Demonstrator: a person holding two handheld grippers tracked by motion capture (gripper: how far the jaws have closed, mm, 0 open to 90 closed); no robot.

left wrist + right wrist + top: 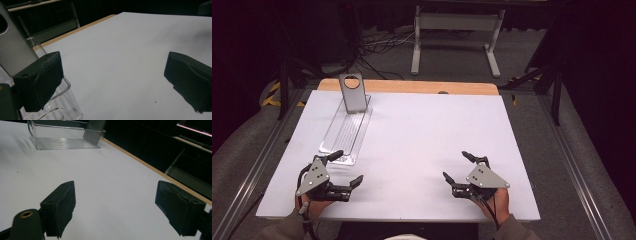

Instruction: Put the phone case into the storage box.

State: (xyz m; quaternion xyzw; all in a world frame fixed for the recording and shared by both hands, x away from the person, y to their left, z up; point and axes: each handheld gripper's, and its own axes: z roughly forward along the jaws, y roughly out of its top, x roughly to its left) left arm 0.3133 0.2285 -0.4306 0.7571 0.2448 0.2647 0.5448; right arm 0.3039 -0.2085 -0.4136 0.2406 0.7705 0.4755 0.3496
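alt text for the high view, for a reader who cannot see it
Two hand-held black grippers, left and right, rest open on a white table. A grey metal stand with a round hole stands in a clear plastic tray at far left.

We held a black two-jaw tool in each hand, the left gripper and the right gripper. Each carried a grey three-cornered plate on top, dotted with small dark screws. Dark cables trailed back from both past our wrists. Our sleeves were a dull grey-brown. In the gripper views the jaws ended in thick, matte black pads with chamfered edges, and the right gripper showed a brass-coloured ring.
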